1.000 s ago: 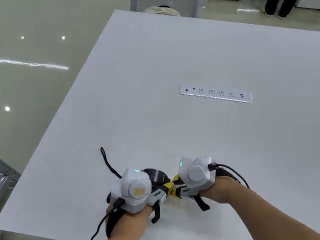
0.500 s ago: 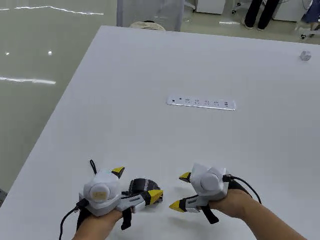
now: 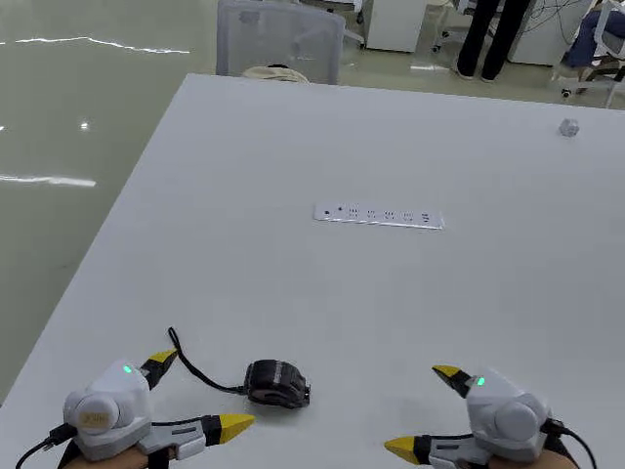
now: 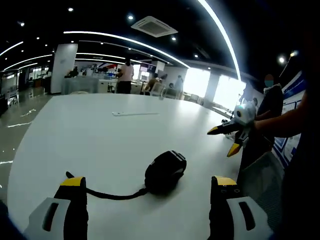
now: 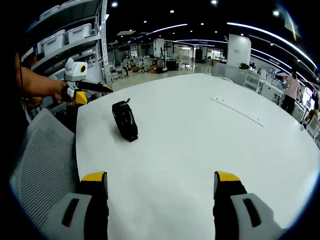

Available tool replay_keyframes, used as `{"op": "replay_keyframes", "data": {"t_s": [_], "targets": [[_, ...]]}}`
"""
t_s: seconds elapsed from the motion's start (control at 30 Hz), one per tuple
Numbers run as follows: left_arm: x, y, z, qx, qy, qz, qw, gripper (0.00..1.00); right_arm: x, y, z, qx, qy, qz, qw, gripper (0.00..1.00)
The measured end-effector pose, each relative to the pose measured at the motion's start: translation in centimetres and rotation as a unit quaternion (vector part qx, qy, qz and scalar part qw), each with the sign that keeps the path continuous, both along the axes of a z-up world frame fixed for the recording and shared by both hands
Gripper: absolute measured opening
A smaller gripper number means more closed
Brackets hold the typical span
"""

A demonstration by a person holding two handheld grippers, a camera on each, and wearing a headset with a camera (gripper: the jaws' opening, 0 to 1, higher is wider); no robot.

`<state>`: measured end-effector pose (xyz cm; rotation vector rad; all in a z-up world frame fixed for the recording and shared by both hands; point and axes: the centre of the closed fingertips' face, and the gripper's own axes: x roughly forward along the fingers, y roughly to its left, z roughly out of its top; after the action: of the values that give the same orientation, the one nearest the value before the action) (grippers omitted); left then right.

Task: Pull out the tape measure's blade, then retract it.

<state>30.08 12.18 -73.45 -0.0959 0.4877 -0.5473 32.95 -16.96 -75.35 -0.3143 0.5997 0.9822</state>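
Nearby, tape measure [image 3: 277, 382] by table [image 3: 391, 147] edge — left gripper [image 3: 200, 389], right gripper [image 3: 423, 410] agape.

Left hand-held gripper [image 3: 200, 389] and right hand-held gripper [image 3: 422, 410] are white, yellow-tipped, black-cabled.

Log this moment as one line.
left gripper: open, empty | right gripper: open, empty | tape measure: on table between them, blade not extended

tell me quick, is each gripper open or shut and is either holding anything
left gripper: open, holding nothing; the tape measure lies free just ahead of its fingers
right gripper: open, holding nothing
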Motion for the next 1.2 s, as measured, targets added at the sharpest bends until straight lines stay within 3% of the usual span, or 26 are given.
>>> {"op": "replay_keyframes", "data": {"t_s": [0.1,0.23,0.33,0.43,0.53,0.63,0.77,1.03,1.2], "targets": [[-1.5,0.5,0.0,-0.001,0.003,-0.014,0.9999,1.0,-0.5,-2.3,0.5,0.013,-0.011,-0.03,0.9994,0.93],[-3.2,1.0,0.2,0.01,-0.002,-0.028,0.9995,1.0,-1.5,-5.8,0.2,-0.006,-0.02,-0.052,0.9984,0.98],[-3.8,2.0,0.6,-0.004,-0.007,-0.015,0.9999,1.0,-2.1,-8.7,0.0,-0.011,-0.023,-0.085,0.9961,1.0],[-4.4,3.4,0.4,0.005,-0.005,-0.002,1.0,1.0,-3.1,-11.6,-0.4,-0.014,-0.012,-0.117,0.9929,1.0],[-4.7,4.5,1.0,-0.006,-0.006,0.015,0.9999,1.0,-3.8,-13.5,-0.2,-0.022,-0.011,-0.139,0.99,1.0],[-4.9,5.3,1.3,-0.005,-0.009,0.021,0.9997,1.0,-4.7,-14.5,0.2,-0.017,-0.011,-0.153,0.9881,1.0],[-5.2,5.4,1.3,0.014,-0.008,0.009,0.9998,1.0,-5.5,-15.2,0.0,-0.024,-0.008,-0.162,0.9865,1.0],[-5.2,5.4,1.1,0.009,-0.004,0.015,0.9998,1.0,-4.7,-14.4,0.8,-0.017,-0.014,-0.161,0.9867,1.0],[-5.1,5.6,1.3,0.004,-0.005,0.018,0.9998,1.0,-4.5,-14.6,0.4,-0.02,-0.011,-0.159,0.987,1.0]]}}
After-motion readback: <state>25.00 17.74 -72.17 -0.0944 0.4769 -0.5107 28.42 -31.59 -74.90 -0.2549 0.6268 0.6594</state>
